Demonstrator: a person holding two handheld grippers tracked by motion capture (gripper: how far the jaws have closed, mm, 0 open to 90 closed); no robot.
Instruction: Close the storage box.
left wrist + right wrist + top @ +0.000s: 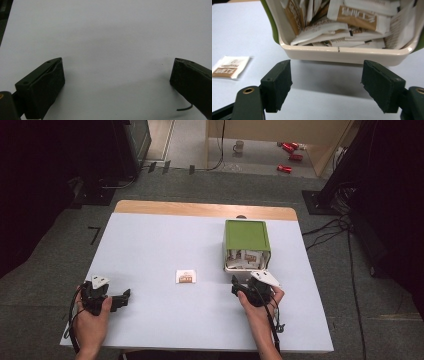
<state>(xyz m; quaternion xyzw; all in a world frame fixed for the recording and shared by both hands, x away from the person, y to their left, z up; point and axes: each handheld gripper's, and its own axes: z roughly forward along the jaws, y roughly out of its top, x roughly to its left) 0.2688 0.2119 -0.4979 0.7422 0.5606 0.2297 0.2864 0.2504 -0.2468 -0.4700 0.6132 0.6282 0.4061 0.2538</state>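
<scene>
Recording lab or studio: lone white table (150, 250) on grey carpet (65, 235), black equipment stands (330, 190), loose cables (325, 232) trailing, plywood partition (280, 130) behind

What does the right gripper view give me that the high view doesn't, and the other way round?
Right gripper view alone: a close look into the green box, its cream rim tipped toward the camera, packed with white and brown sachets, and the right gripper with jaws open just short of that rim. High view alone: the left gripper resting near the table's left front corner, both hands, the floor beyond. Both: the box, and the single sachet lying flat on the table apart from it.
</scene>
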